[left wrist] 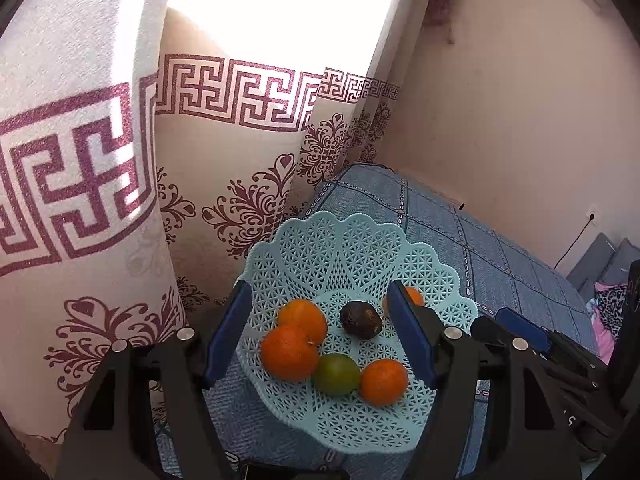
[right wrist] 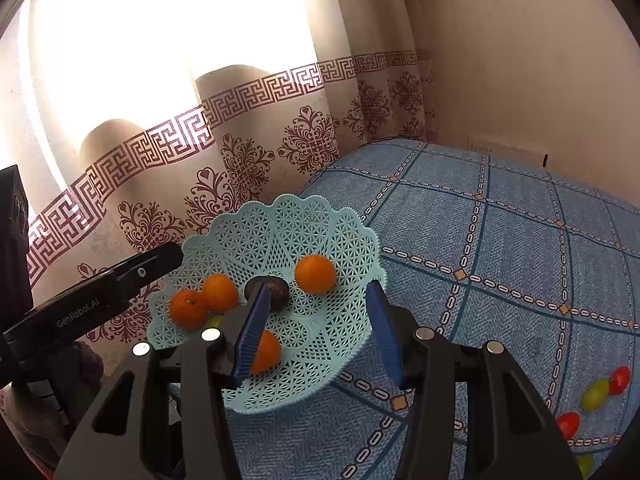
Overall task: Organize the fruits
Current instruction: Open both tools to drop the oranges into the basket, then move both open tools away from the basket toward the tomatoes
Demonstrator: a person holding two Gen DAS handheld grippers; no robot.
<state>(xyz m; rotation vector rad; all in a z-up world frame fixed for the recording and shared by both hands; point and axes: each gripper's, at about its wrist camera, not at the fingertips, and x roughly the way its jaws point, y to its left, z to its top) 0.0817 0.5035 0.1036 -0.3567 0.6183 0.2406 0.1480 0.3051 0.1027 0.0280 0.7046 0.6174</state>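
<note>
Basket [left wrist: 352, 240]: pale blue lattice plastic, scalloped rim, set on blue checked cloth [right wrist: 500, 240] near the curtain [left wrist: 224, 152].
Fruit in basket: four oranges, e.g. [left wrist: 290, 354]; one dark avocado [left wrist: 361, 319]; one green fruit [left wrist: 337, 374] wedged between two oranges, touching both.
Orange spread: two touching at left of basket floor [right wrist: 219, 293]; one alone toward the far wall [right wrist: 315, 274]; one near the front, half hidden behind a blue pad [right wrist: 267, 352].
Avocado: about mid-basket, apart from the oranges.
Loose fruit: red and green pieces on the cloth at far right [right wrist: 600, 394], well apart from basket; kind not clear.
Left tool [left wrist: 318, 332]: blue pads spread wide, nothing between them; hovering over the basket, fruit visible in the gap.
Right tool [right wrist: 316, 328]: pads likewise apart, gripping nothing; poised over the basket's right half.
Writing: "GenRobot.AI" in pale letters on the black body of the left tool, read from right wrist view [right wrist: 78, 312].
Curtain: cream, maroon key border and floral motifs, backlit.
</note>
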